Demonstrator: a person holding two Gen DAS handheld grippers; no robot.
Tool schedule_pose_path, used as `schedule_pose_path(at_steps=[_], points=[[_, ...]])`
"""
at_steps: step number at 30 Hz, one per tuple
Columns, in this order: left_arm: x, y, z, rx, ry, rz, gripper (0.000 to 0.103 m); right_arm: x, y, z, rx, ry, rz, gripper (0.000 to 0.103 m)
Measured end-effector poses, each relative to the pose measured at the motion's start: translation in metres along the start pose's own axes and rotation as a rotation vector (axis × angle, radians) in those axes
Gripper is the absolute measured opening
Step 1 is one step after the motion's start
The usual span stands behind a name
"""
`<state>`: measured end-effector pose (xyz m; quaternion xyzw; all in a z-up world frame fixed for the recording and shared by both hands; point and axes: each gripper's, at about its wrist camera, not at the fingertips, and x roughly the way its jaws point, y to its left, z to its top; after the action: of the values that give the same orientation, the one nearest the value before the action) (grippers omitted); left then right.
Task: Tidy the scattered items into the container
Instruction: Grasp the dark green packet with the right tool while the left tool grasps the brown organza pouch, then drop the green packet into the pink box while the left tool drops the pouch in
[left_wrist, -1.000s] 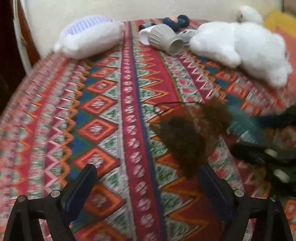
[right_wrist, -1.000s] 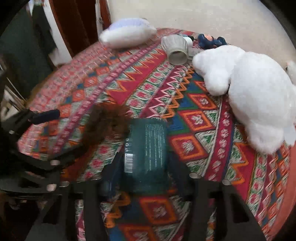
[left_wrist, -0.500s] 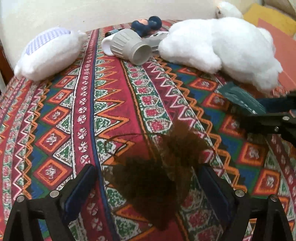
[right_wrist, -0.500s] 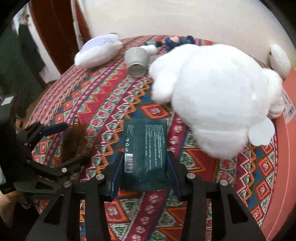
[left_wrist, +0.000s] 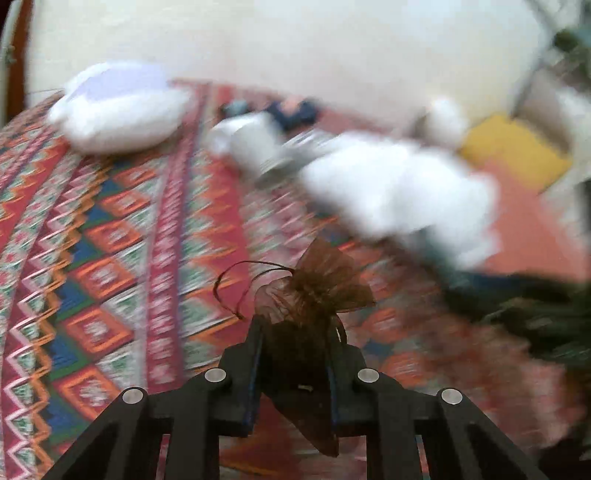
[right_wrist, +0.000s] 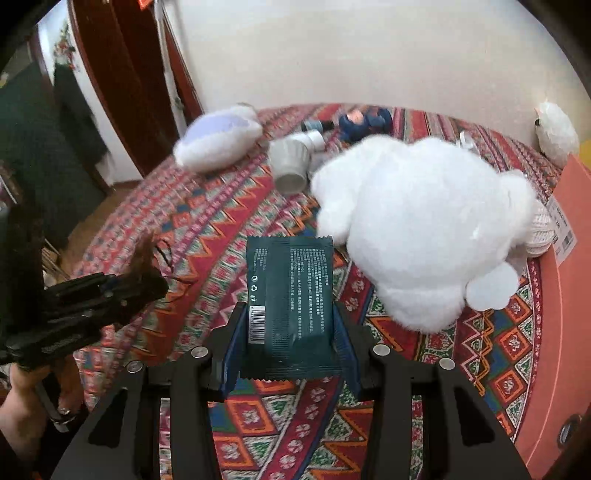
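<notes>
Left gripper (left_wrist: 295, 354) clamped on brown mesh pouch (left_wrist: 314, 295), lifted clear of patterned bedspread (left_wrist: 110, 258); gathered neck and drawstring loop pointing away from camera, long axis roughly along the fingers, tail end hanging back between them. Right gripper (right_wrist: 290, 339) closed on dark green sachet (right_wrist: 291, 306), flat face up, long axis along the fingers, crimped top edge pointing forward toward big white plush (right_wrist: 424, 229). Two items in hand, none seen delivered; judged early to mid task. Orange box (right_wrist: 565, 295) at right edge likely the container, inside not visible, cannot tell contents. Left on the bed, going farther: big white plush beside the box, ball of cream yarn (right_wrist: 539, 232) touching it, grey cup (right_wrist: 290, 162) on its side just beyond, white-and-lilac plush (right_wrist: 218, 138) to the left, blue doll (right_wrist: 362, 120) near the wall, small white plush (right_wrist: 556, 133) far right. Left wrist view heavily blurred, far items unclear there.
</notes>
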<state>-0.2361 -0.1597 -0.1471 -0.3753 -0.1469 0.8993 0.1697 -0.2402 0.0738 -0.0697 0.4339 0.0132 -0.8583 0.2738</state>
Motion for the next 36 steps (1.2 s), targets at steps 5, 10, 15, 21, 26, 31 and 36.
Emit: schedule_pose_path(at_steps=[5, 10, 15, 21, 26, 31, 36], points=[[-0.037, -0.020, 0.022, -0.050, -0.069, -0.290, 0.021, -0.054, 0.008, 0.004, 0.001, -0.120, 0.060, 0.047], [-0.061, -0.045, 0.042, -0.091, -0.090, -0.554, 0.021, -0.127, 0.012, 0.003, -0.014, -0.296, 0.066, 0.047], [-0.071, -0.089, 0.064, -0.069, -0.070, -0.752, 0.021, -0.198, -0.003, -0.008, 0.003, -0.463, 0.017, 0.047], [-0.056, -0.155, 0.088, -0.055, -0.001, -0.978, 0.021, -0.266, -0.045, -0.032, 0.090, -0.594, -0.044, 0.047], [-0.031, -0.214, 0.105, -0.018, 0.056, -1.059, 0.021, -0.313, -0.088, -0.054, 0.177, -0.671, -0.138, 0.047], [0.011, -0.283, 0.121, 0.100, 0.141, -0.916, 0.022, -0.343, -0.158, -0.079, 0.327, -0.708, -0.290, 0.047], [0.067, -0.346, 0.124, 0.234, 0.198, -0.680, 0.023, -0.333, -0.230, -0.091, 0.475, -0.674, -0.316, 0.047]])
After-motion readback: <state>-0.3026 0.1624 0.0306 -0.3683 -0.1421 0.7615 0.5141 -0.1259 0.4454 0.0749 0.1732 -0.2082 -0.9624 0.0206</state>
